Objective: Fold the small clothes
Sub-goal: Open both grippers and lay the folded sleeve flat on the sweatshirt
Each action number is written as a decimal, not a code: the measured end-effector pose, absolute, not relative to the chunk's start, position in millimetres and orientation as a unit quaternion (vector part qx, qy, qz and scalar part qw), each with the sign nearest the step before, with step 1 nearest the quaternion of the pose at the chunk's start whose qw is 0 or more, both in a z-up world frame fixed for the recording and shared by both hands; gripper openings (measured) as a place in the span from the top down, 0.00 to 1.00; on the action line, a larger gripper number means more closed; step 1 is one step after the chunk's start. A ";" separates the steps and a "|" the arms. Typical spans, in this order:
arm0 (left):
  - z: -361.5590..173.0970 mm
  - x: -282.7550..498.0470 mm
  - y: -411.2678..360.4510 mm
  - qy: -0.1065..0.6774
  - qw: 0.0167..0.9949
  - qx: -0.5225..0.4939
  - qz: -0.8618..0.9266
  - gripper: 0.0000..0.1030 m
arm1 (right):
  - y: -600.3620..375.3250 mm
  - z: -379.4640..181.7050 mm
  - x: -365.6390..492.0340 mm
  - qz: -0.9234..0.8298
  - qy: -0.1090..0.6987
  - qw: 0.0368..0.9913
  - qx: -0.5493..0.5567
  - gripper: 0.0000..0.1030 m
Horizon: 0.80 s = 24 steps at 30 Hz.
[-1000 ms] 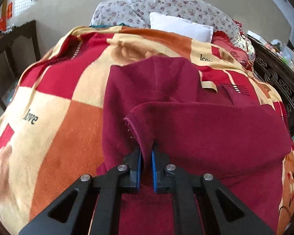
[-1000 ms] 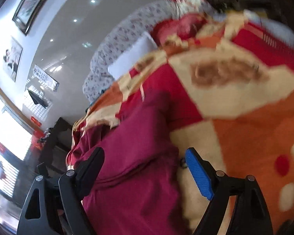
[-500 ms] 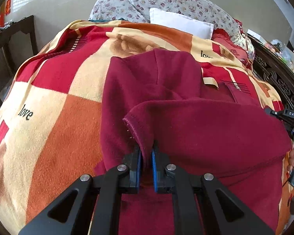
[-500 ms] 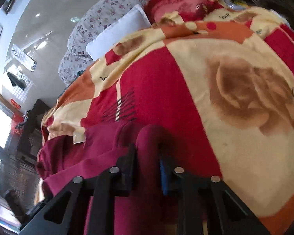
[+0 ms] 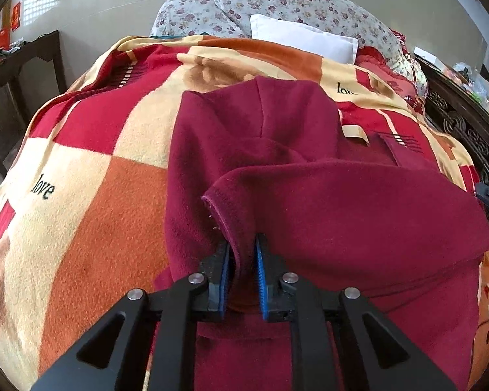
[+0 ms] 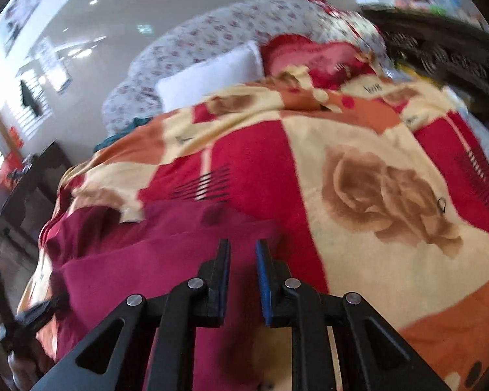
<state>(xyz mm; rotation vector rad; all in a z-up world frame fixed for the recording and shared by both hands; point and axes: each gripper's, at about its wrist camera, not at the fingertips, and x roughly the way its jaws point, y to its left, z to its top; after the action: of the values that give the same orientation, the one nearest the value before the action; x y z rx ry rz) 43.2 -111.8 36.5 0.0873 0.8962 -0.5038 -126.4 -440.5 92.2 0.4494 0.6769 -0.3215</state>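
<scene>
A maroon fleece garment (image 5: 309,195) lies on the checked blanket (image 5: 97,211), its near part folded back over itself. My left gripper (image 5: 243,244) has the stitched hem of that fold between its blue pads. Its jaws are opening a little, and the cloth still fills the gap. In the right wrist view, which is blurred, my right gripper (image 6: 243,244) stands at the garment's (image 6: 146,260) right edge. Its jaws are nearly together with maroon cloth showing between them. A tip of the right gripper (image 5: 487,194) shows at the fold's far right.
The blanket (image 6: 375,195) covers a bed. A white pillow (image 5: 303,39) and floral pillows (image 5: 277,3) lie at its head. Dark wooden furniture (image 5: 22,65) stands to the left and a carved wooden frame (image 5: 466,130) runs along the right.
The right gripper went from wide open to closed on the garment's right edge, then shifted sideways and rolled more level. The left gripper's pads have parted slightly; its hand has stayed put.
</scene>
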 end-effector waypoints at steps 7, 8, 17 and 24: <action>43.5 26.7 -108.7 0.414 0.877 0.033 -0.240 0.37 | -390.7 83.8 -133.6 -0.134 0.347 0.912 0.172 0.82; 45.2 23.2 -107.7 0.406 0.883 0.033 -0.234 0.34 | -389.6 78.4 -132.3 -0.137 0.351 0.910 0.173 0.82; 33.0 14.3 -115.5 0.375 0.902 0.060 -0.206 0.29 | -373.9 54.7 -130.6 -0.179 0.345 0.909 0.152 0.81; 25.7 15.1 -121.5 0.376 0.899 0.072 -0.212 0.17 | -366.8 50.7 -129.8 -0.192 0.340 0.910 0.137 0.80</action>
<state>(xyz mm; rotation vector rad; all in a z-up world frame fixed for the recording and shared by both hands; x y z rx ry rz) 15.1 -121.5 25.7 0.1482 0.7779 -0.4392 -129.8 -366.8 50.7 0.2822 0.7017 -0.3967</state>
